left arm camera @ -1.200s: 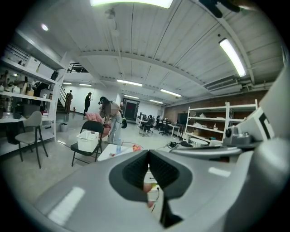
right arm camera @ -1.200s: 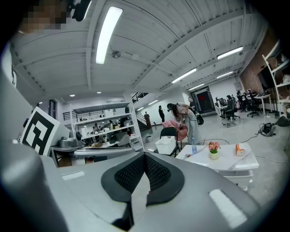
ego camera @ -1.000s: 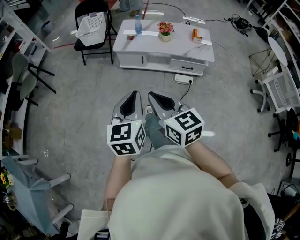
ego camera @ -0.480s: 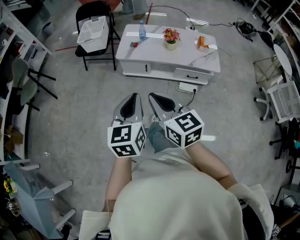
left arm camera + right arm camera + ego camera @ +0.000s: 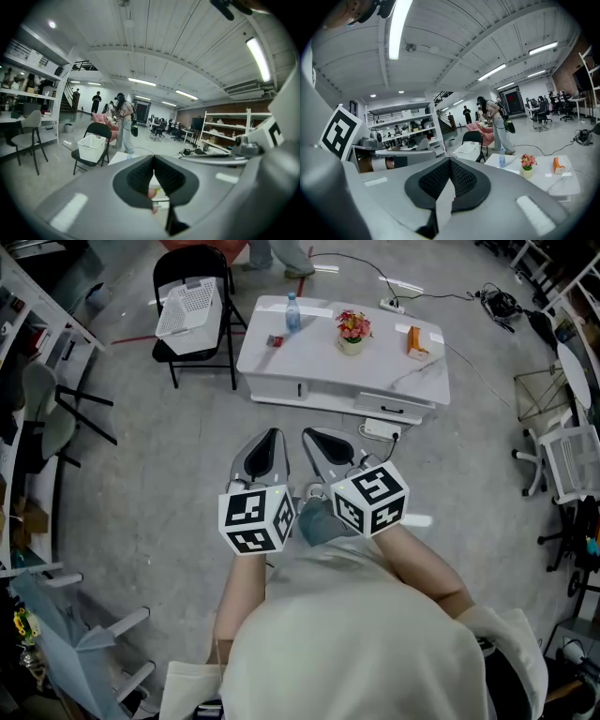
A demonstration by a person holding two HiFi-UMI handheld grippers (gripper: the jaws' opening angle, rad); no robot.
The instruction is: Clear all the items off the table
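Grippers side by side, a person (image 5: 347, 643) stands short of the low white table (image 5: 309, 357) at twelve o'clock. In the head view, the left gripper (image 5: 270, 437) and right gripper (image 5: 312, 435) are both closed and carry nothing. The water bottle (image 5: 292, 312), small red item (image 5: 274, 340), flower pot (image 5: 352, 330) and orange box (image 5: 416, 341) all sit on the tabletop, well apart from the jaws. A white basket (image 5: 187, 307) sits on a folding chair (image 5: 192, 263) at eleven o'clock, a likely drop point. A power strip (image 5: 378, 428) lies on the floor (image 5: 169, 456) just before the table, where a foot could catch it on the way in. In the left gripper view, the left gripper (image 5: 153, 160) shows its pads meeting with nothing clamped, and the basket (image 5: 91, 146) is at ten o'clock. In the right gripper view, the right gripper (image 5: 450, 161) is likewise pressed together and empty, with bottle (image 5: 502, 158), pot (image 5: 527, 168) and box (image 5: 558, 165) at three o'clock. Jaws that reach the table closed would probably shove the slim bottle over rather than grasp it, and the top-heavy pot could tip the same way.
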